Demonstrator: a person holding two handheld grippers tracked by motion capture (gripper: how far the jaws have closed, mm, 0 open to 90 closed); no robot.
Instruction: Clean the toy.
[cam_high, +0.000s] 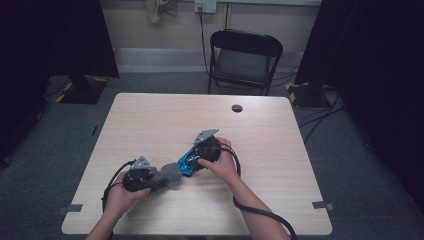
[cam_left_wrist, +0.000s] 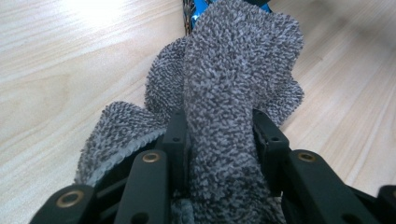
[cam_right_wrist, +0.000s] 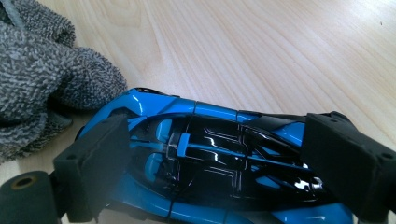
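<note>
My left tongs (cam_left_wrist: 219, 140) squeeze the fluffy grey cloth (cam_left_wrist: 233, 84). My right tongs (cam_right_wrist: 215, 163) are spread wide around the blue toy car (cam_right_wrist: 210, 158), pads touching its sides, on the table (cam_high: 165, 115).

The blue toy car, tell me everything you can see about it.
The blue toy car is glossy bright blue with black panels and thin light lines on its roof, and looks like hard plastic or painted metal. It lies lengthwise between the two black jaws of the right tool, which grip it front and rear, just above the light wooden table. One end meets the grey terry cloth that the left tool pinches.
</note>
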